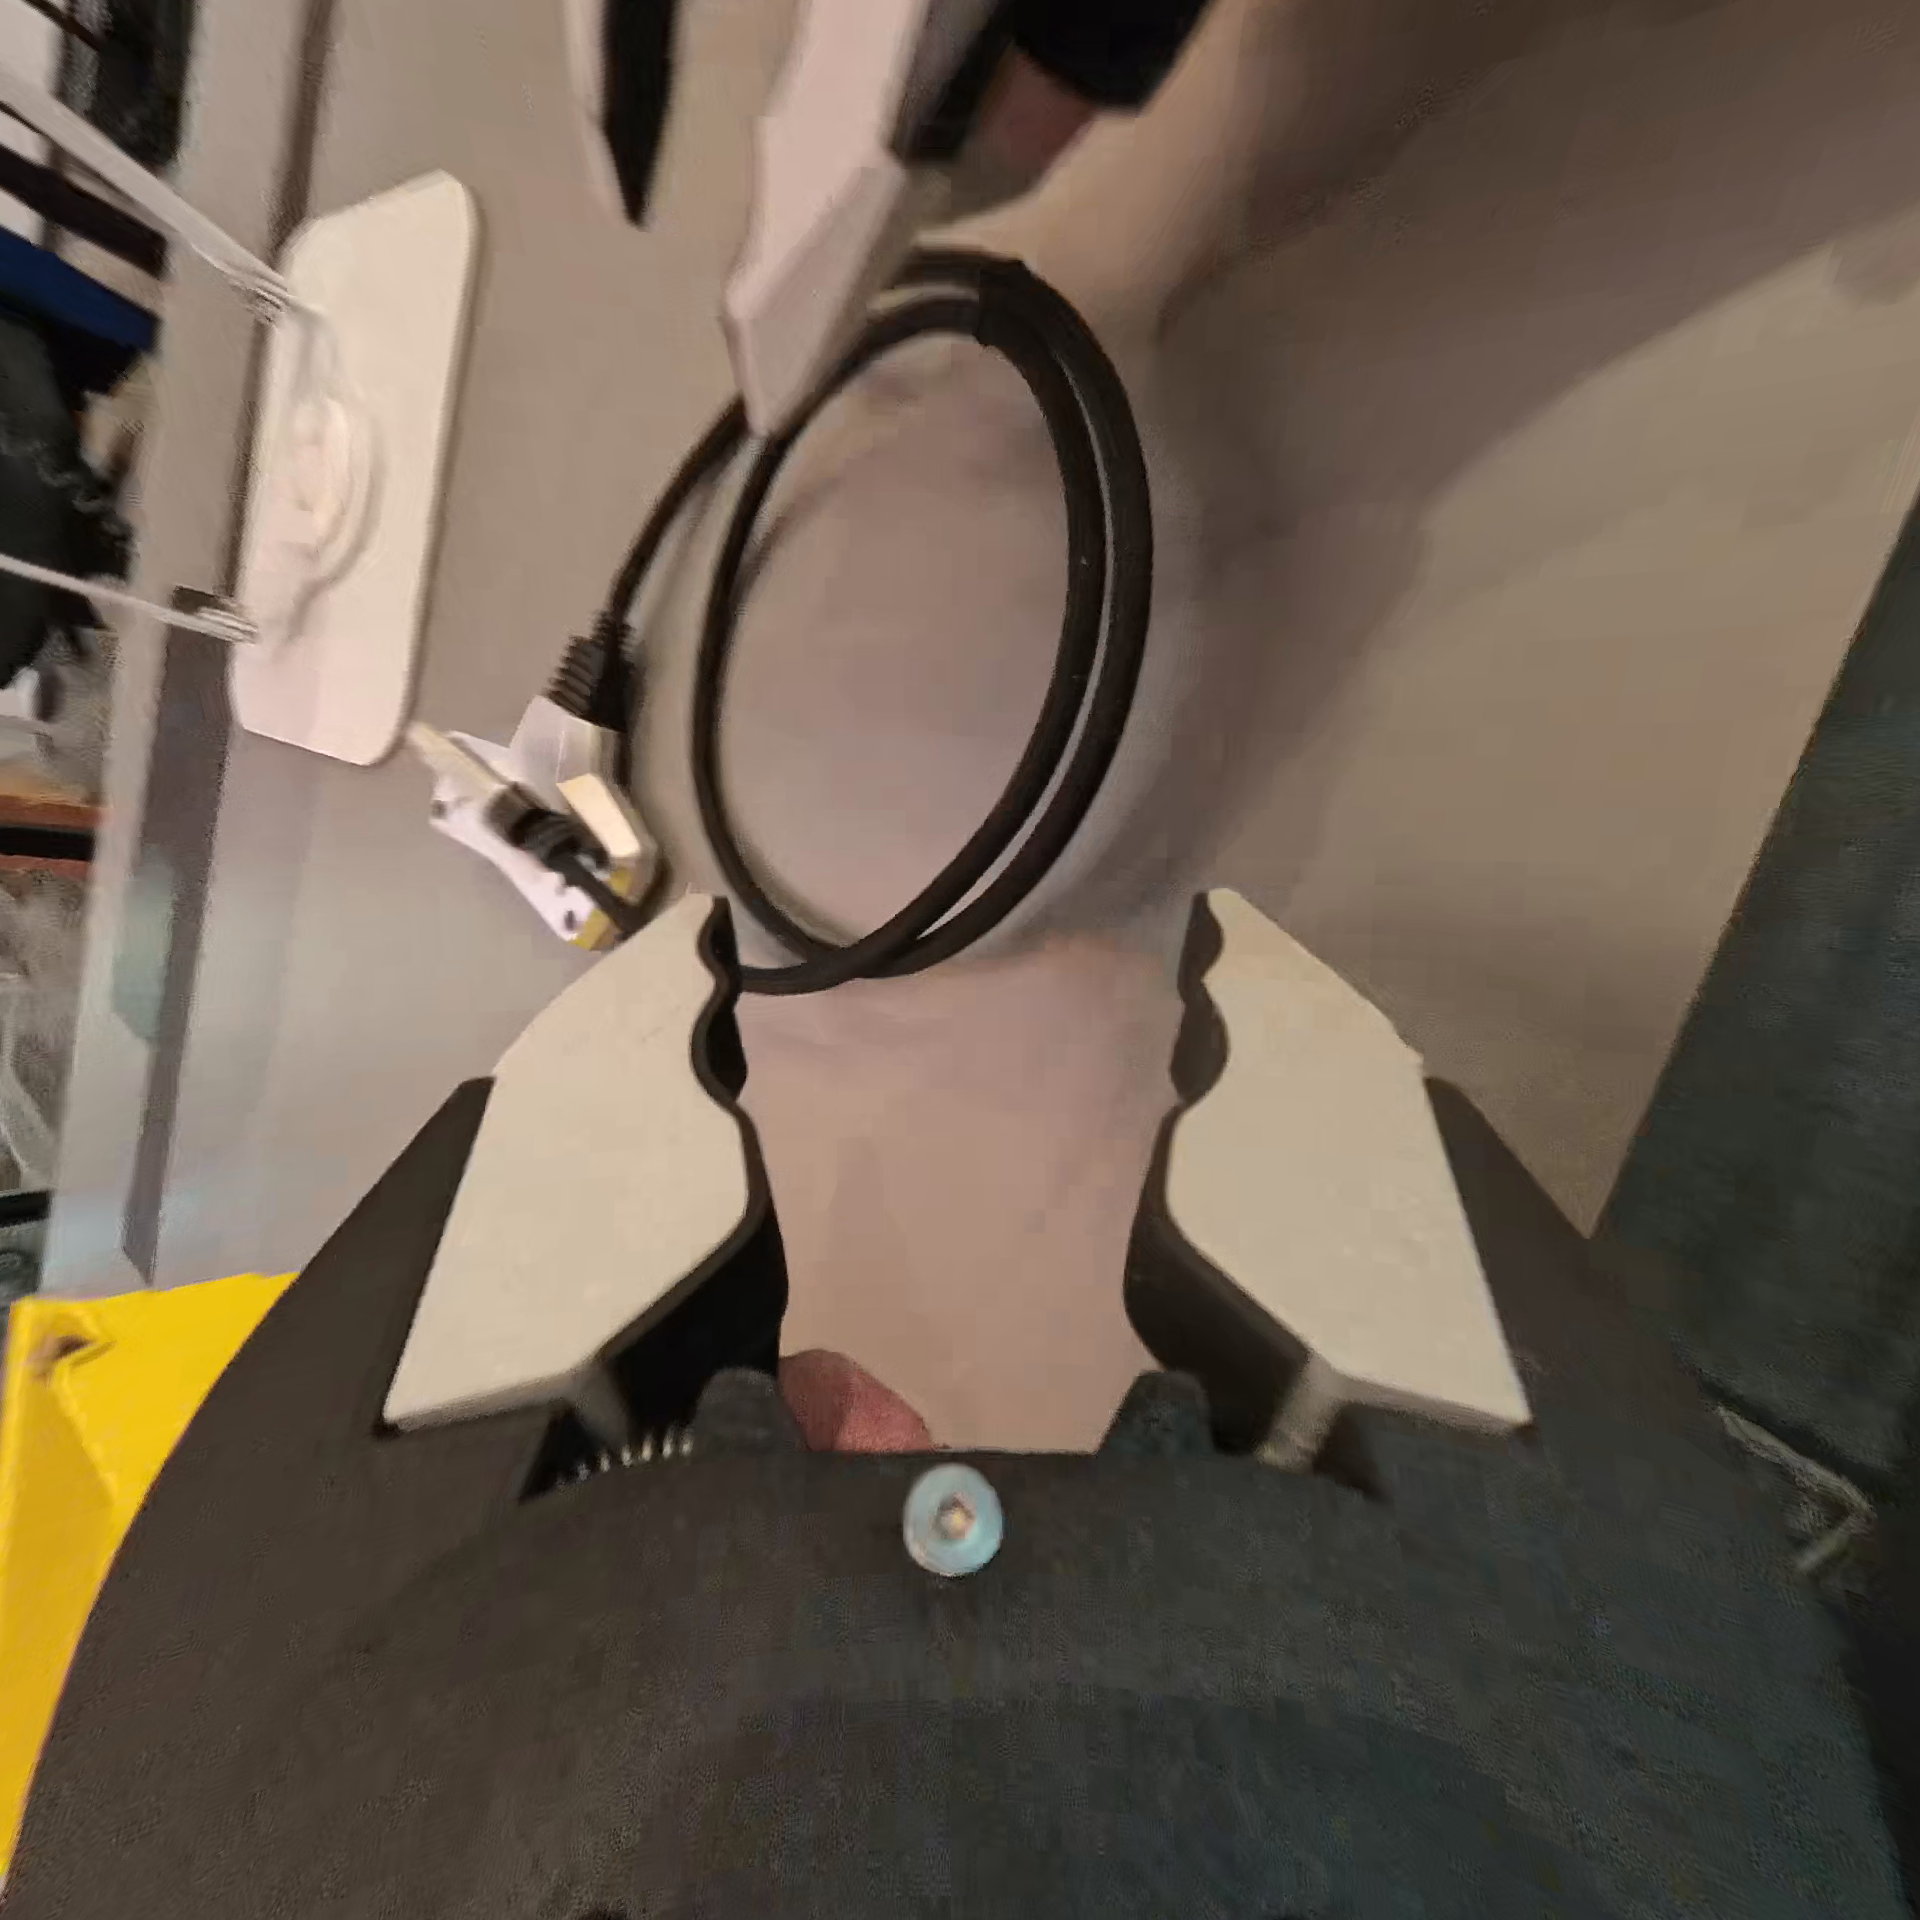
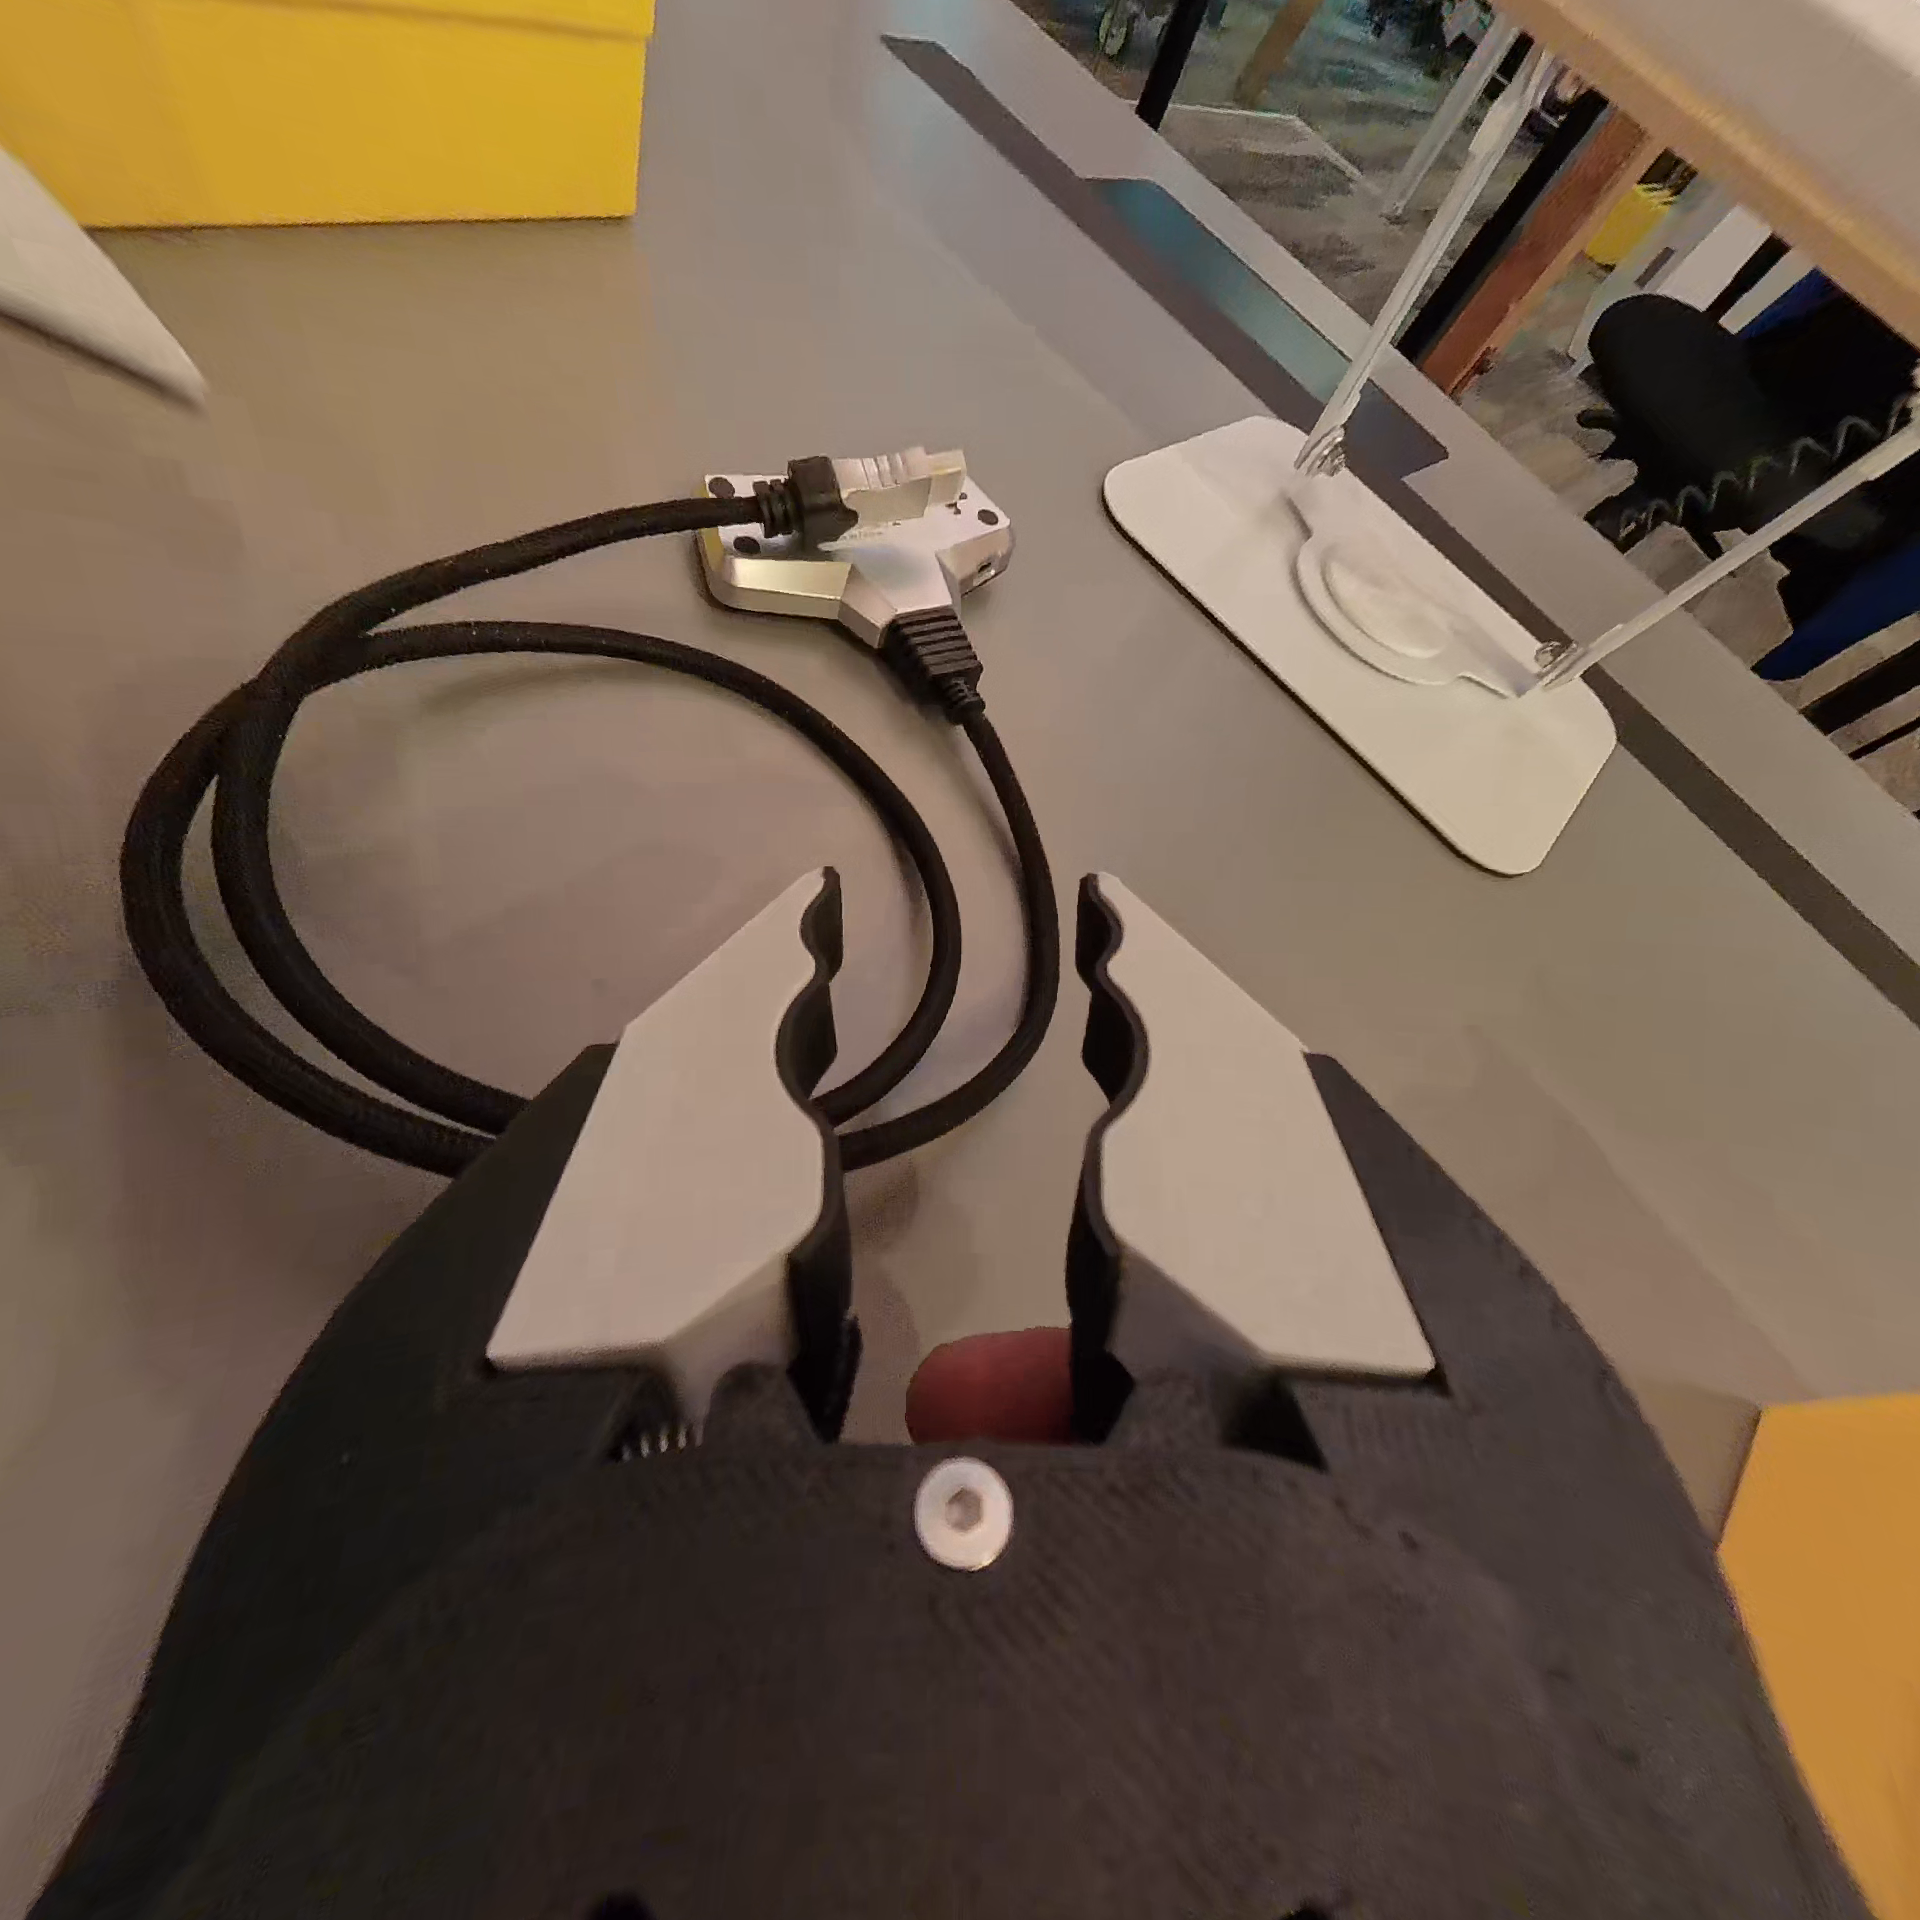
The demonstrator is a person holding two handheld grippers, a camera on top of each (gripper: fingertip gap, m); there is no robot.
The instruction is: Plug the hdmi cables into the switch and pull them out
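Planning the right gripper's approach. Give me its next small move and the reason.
Probably ease the right gripper forward toward the silver switch. Its jaws stand open and empty, short of the switch, with the coiled black cable between. One plug appears to lie on top of the switch.

The right gripper (image 2: 956,914) hangs with its jaws apart and empty above the black cable (image 2: 260,987) coiled on the grey table (image 2: 520,520). Beyond the coil lies the silver switch (image 2: 831,582), with a plug in it. A white stand base (image 2: 1455,748) sits right of the switch.
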